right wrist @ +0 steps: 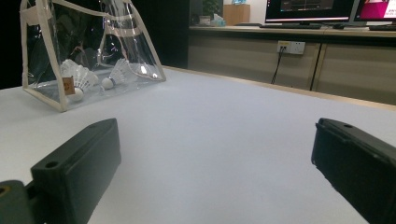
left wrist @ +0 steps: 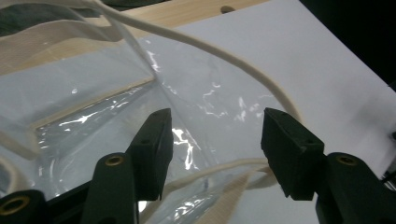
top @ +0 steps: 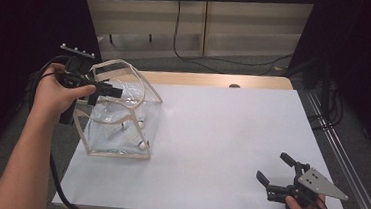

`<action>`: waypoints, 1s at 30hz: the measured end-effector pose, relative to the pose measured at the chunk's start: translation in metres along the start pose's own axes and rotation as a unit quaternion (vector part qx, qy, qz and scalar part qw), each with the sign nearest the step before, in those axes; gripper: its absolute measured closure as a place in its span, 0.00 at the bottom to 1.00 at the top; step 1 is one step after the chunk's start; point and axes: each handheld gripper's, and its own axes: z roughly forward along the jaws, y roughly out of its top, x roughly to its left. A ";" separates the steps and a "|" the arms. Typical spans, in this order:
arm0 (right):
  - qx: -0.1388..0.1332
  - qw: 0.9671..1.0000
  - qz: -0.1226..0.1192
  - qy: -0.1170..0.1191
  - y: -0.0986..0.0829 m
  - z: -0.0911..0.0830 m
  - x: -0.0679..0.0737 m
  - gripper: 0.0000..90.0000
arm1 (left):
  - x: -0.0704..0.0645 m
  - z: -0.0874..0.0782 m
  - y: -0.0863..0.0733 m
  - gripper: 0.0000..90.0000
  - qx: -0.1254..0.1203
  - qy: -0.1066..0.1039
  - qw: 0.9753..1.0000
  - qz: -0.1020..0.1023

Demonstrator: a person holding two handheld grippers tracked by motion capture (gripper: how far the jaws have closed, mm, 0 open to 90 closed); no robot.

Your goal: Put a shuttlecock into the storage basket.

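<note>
**Clear bag at the table's left edge, your left gripper at its mouth**

The clear bag (top: 122, 117) stands upright on the white table (top: 221, 137), at the left side and about midway between the near and far edges. It has transparent plastic walls with cream-coloured trim and cream handles (top: 137, 88) arching over its open top. Inside, on the bottom, lie two white shuttlecocks (right wrist: 79, 79), side by side and close together; you see them best in the right gripper view, through the bag's wall.

Your left gripper (top: 105, 90) sits at the top of the bag, at its left side, pointing right across the opening. In the left gripper view its jaws stand apart with a moderate gap, and the plastic wall and one cream handle (left wrist: 224, 58) pass behind them. Another cream strap runs low between the jaws, but nothing is pinched: both inner faces are bare. You cannot tell from these pictures whether either jaw touches the plastic.

Your right gripper (top: 276, 174) is well apart from the bag, at the near right corner of the table, low over the surface and pointing left towards the bag. Its jaws are spread wide and hold nothing; between them you see only bare table, with the bag far off at the left.
</note>
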 end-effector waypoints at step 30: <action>0.002 1.000 -0.002 0.000 0.000 0.001 0.001 0.02 | -0.030 0.008 -0.011 0.23 -0.003 -0.096 0.994 0.046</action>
